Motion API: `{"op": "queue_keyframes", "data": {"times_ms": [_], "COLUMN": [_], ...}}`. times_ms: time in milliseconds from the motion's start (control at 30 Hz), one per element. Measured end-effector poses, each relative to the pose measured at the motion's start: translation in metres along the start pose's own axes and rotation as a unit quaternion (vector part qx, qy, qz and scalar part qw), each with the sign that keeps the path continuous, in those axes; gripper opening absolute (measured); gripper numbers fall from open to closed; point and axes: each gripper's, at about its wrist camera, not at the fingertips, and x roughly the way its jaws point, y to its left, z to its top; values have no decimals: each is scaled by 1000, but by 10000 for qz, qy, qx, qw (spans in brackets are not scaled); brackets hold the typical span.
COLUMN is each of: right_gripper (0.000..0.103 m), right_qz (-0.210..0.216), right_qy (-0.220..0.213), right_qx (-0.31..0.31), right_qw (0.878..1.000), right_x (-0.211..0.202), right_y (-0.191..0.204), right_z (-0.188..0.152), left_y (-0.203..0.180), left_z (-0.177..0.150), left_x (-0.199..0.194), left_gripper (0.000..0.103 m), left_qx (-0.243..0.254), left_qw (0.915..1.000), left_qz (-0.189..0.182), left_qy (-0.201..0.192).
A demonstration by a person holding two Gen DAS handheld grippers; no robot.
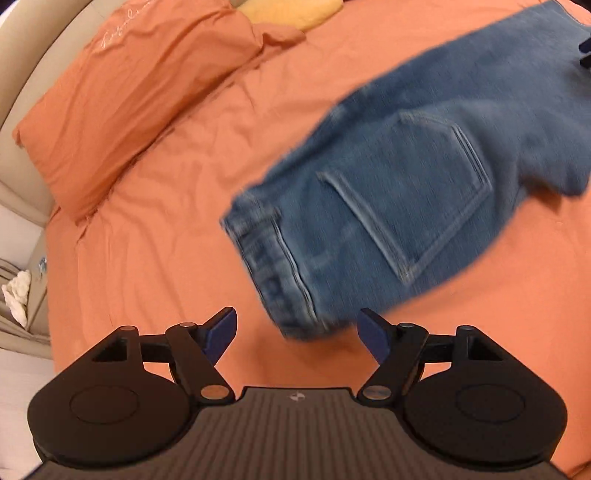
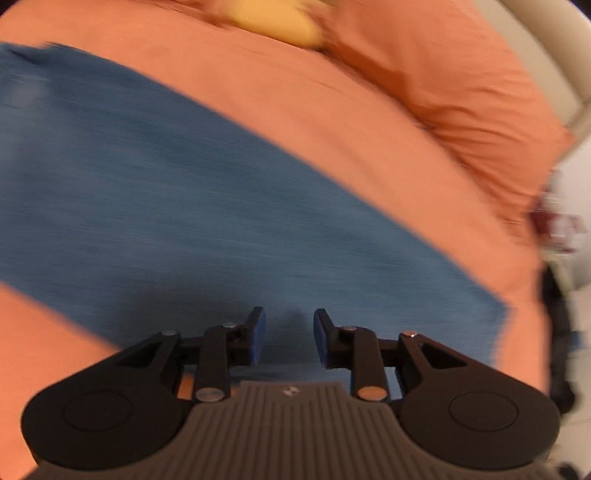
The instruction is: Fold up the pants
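Blue denim pants [image 1: 399,184] lie on the orange bed sheet [image 1: 155,229], back pocket up, waistband toward me in the left wrist view. My left gripper [image 1: 297,328] is open and empty, with the waistband corner just between and ahead of its blue pads. In the blurred right wrist view the pants [image 2: 177,206] stretch as a broad blue band from the left. My right gripper [image 2: 289,332] is open and empty, hovering over the leg end of the denim.
An orange pillow [image 1: 129,99] lies at the head of the bed, with a yellow cushion [image 1: 288,13] beyond it. Another orange pillow [image 2: 480,110] shows at the right. A beige headboard [image 1: 22,85] borders the bed. White cloth [image 1: 16,295] sits beside the bed.
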Motion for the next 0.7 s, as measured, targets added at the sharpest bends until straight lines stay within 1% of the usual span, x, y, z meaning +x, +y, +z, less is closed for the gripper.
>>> {"op": "queue_keyframes", "data": {"times_ms": [67,133,233,300,367,433,467,533,600,700], "right_gripper": [26,26,26,26,26,27,29,36,37,39], "right_qz": [482,889,1429,1698,1779,1681,1625,1587,1594,1509], "right_qy": [-72,-97,-146,-248,-412,-620,-722,-789,-821,-760], "right_qx": [84,173,264,326,372,361,336,309,336,314], "right_qw": [9988,9958,9893,9846,9825,9832,9835,9837,9832,9851], "right_x": [-10,-18,-25,-25,-22,-18,-17,-12,-7,-3], "right_y": [35,68,108,129,149,166,172,185,192,198], "right_z": [-3,-7,-15,-19,-19,-15,-13,-5,8,21], "left_y": [-9,-19,-36,-47,-58,-66,-72,-81,-86,-89], "left_z": [-15,-28,-41,-46,-50,-52,-53,-55,-54,-51], "left_x": [4,8,11,14,15,19,22,32,44,63], "left_gripper": [87,87,87,87,87,90,91,91,91,98], "left_qx": [66,257,627,935,1250,1490,1670,1992,2178,2408], "left_qw": [10000,9996,9972,9931,9869,9819,9782,9714,9667,9578], "left_qz": [45,116,383,613,842,925,970,1058,1133,1376], "left_qy": [-23,-15,-165,-344,-571,-721,-765,-741,-723,-748]}}
